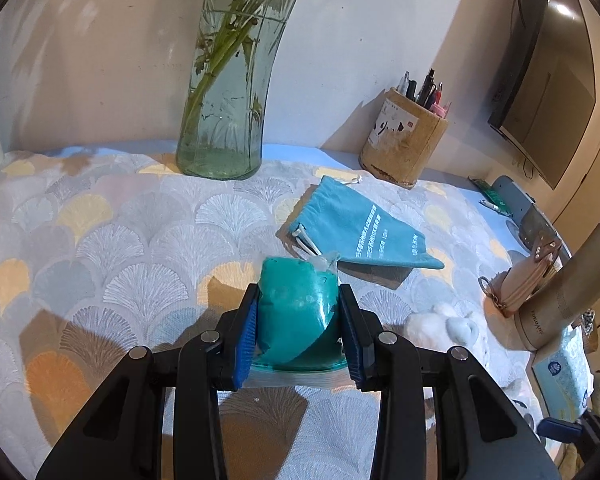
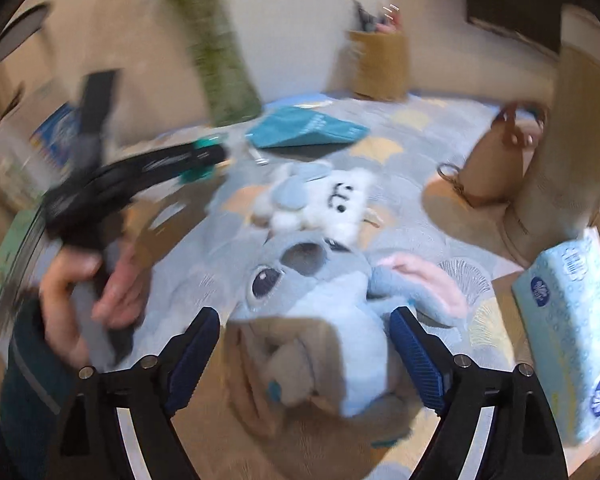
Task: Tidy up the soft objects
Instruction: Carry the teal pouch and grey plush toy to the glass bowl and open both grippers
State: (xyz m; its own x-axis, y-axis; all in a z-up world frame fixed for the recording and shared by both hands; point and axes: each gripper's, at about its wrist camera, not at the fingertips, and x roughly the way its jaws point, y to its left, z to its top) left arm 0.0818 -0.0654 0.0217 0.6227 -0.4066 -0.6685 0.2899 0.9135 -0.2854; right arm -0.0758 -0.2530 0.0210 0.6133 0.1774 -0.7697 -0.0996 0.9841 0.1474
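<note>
My left gripper (image 1: 299, 289) is shut on a teal soft lump in a clear plastic bag (image 1: 296, 324), held just above the patterned tablecloth (image 1: 120, 240). Beyond it lies a flat teal drawstring pouch (image 1: 360, 228). In the blurred right wrist view, my right gripper (image 2: 305, 314) stands wide open over a blue plush toy (image 2: 332, 344), which lies between the fingers without being pressed. A small white plush (image 2: 332, 204) lies just past the blue one. A hand holds the left gripper (image 2: 204, 156) at the left of that view, and the pouch (image 2: 304, 128) shows beyond it.
A glass vase with green stems (image 1: 224, 100) and a bamboo pen holder (image 1: 404, 140) stand at the back by the wall. A beige key pouch (image 1: 528, 280), a gold flask (image 1: 568, 296) and a tissue pack (image 2: 568, 320) crowd the right side.
</note>
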